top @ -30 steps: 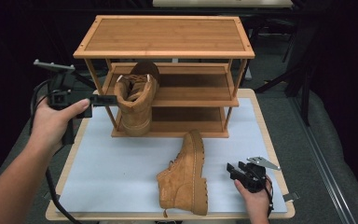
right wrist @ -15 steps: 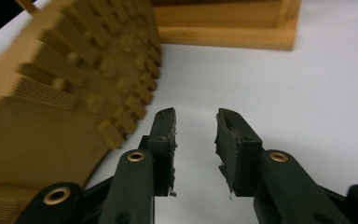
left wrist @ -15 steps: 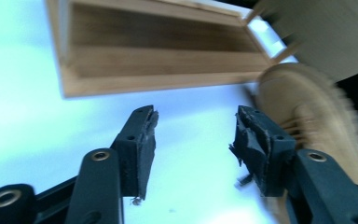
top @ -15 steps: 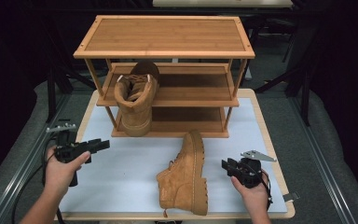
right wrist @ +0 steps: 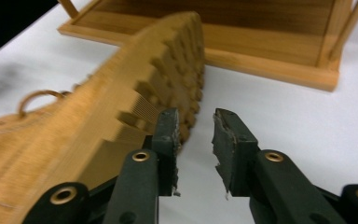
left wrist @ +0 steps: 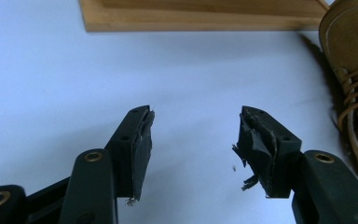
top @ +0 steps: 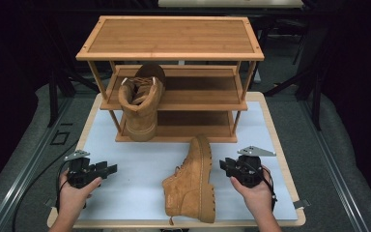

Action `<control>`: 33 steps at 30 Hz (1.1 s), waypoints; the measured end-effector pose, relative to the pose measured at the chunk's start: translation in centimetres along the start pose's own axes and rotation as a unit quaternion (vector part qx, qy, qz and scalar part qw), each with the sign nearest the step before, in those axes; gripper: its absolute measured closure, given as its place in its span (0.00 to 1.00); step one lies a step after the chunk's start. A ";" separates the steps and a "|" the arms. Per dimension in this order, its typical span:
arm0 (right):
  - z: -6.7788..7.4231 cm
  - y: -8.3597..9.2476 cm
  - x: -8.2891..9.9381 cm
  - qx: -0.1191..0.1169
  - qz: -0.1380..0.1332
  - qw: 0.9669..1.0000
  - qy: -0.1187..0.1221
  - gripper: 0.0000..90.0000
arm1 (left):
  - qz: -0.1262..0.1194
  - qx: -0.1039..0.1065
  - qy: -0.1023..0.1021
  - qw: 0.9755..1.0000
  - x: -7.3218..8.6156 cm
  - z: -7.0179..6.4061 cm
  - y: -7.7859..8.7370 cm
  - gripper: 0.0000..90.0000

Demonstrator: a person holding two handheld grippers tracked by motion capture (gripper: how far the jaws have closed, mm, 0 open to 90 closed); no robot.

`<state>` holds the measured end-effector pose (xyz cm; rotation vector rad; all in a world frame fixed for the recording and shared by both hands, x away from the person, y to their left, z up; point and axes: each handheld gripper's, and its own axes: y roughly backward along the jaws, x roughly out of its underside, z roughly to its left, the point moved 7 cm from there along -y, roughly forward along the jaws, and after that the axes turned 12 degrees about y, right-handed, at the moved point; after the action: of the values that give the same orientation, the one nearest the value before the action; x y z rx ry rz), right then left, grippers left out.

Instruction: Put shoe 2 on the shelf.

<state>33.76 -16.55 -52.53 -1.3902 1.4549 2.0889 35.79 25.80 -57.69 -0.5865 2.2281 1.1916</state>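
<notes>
A tan boot [top: 140, 104] stands upright at the left end of the rack's [top: 174, 38] middle shelf. A second tan boot [top: 191, 181] lies on its side on the white mat, sole facing right. My left gripper [top: 110, 168] rests low at the mat's front left. Its jaws have just been opening and stand wide with nothing between them [left wrist: 196, 114]. My right gripper [top: 223, 165] sits just right of the lying boot. Its jaws have just been closing to a narrow gap that holds nothing [right wrist: 196, 116], and the boot's lugged sole [right wrist: 168, 70] lies beside its left jaw.
The wooden three-tier shoe rack stands at the back of the white mat [top: 140, 159], its bottom board [left wrist: 205, 18] ahead of the left gripper. The lying boot's laces [left wrist: 354, 84] show at that view's right edge. Dark floor surrounds the table.
My left hand has dropped from beside the boot on the middle shelf down to the mat's front left. My right hand has edged up and toward the lying boot's sole.
</notes>
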 end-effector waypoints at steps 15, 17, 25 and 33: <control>4.0 -1.0 -3.0 -0.038 0.008 0.998 0.050 1.00 | 0.025 -0.008 -0.006 1.000 1.4 0.4 -0.6 0.49; 4.4 -1.5 -2.8 -0.024 0.017 0.997 0.071 1.00 | 0.027 -0.013 -0.010 1.000 1.5 0.4 -0.6 0.49; 2.6 -0.7 -2.0 -0.035 -0.001 0.998 0.045 1.00 | 0.028 -0.013 -0.008 0.999 1.5 0.6 -0.5 0.49; -1.9 0.9 0.9 -0.009 -0.002 0.999 -0.038 1.00 | 0.028 -0.018 -0.010 0.999 1.5 0.6 -0.6 0.49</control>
<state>33.80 -18.83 -52.78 -1.3044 1.4072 2.1326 35.14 25.78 -59.34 -0.5271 2.2246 1.2615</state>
